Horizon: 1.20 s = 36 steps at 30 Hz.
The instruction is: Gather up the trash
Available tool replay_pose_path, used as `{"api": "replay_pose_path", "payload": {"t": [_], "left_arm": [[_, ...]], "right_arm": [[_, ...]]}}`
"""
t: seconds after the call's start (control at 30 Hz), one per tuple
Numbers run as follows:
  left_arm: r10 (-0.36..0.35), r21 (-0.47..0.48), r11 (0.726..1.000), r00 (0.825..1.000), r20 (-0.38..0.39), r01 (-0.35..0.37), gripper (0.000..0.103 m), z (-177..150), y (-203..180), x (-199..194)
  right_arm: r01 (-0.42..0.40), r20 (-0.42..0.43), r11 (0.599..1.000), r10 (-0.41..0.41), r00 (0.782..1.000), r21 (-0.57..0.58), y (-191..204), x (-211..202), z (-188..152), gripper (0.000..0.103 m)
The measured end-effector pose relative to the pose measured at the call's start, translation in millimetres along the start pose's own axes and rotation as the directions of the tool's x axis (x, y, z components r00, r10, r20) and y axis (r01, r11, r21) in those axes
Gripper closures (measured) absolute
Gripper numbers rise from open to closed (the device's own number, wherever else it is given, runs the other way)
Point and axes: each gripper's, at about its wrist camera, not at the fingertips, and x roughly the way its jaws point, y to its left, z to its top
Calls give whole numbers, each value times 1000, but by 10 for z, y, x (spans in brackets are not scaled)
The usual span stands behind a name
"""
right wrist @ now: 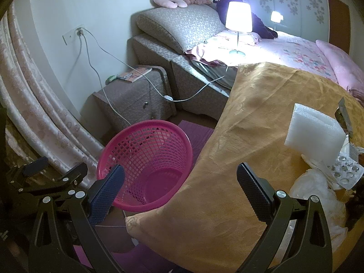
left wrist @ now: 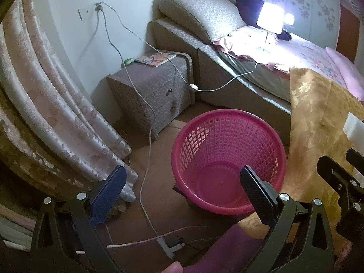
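My left gripper [left wrist: 182,195], right gripper [right wrist: 182,193]: jaws apart, empty. Foam block [right wrist: 314,132] nearest; advise pinching across edges, then pink basket [right wrist: 145,157].

No legible text anywhere, the cover lettering of the book [left wrist: 156,58] on the nightstand [left wrist: 157,86] too blurred.

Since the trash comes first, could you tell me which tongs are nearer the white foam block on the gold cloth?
Right. The right tongs hang open just left of the white foam block; the left tongs hang over the pink plastic basket.
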Motion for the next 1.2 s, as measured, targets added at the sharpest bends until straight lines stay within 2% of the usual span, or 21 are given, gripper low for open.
{"api": "replay_pose_path", "payload": {"t": [0.63,0.83,0.93,1.03,1.13,1.17,1.2], "left_arm": [[2,0,1000,1000,-3,-2,6,5,0,6],[2,1,1000,1000,10,-2,7,-20,12,8],[-11,16,1000,1000,24,11,6,-6,-25,-38],[-30,49,998,998,46,27,7,-10,-133,-100],[-93,108,990,995,43,88,7,-64,-330,-148],[-108,138,985,993,41,101,7,-83,-419,-157],[-122,165,980,992,37,115,7,-101,-486,-163]], "right_arm": [[5,8,1000,-5,1000,-4,-20,-14,-41,7],[17,59,1000,-18,998,12,-119,-205,11,7],[33,63,999,-34,997,23,-189,-326,3,7],[99,87,995,-101,991,25,-318,-552,-27,7],[139,92,987,-146,985,85,-544,-733,-60,7],[98,93,983,-113,989,155,-688,-709,-99,7],[122,93,979,-138,986,165,-756,-753,-117,7]]}}
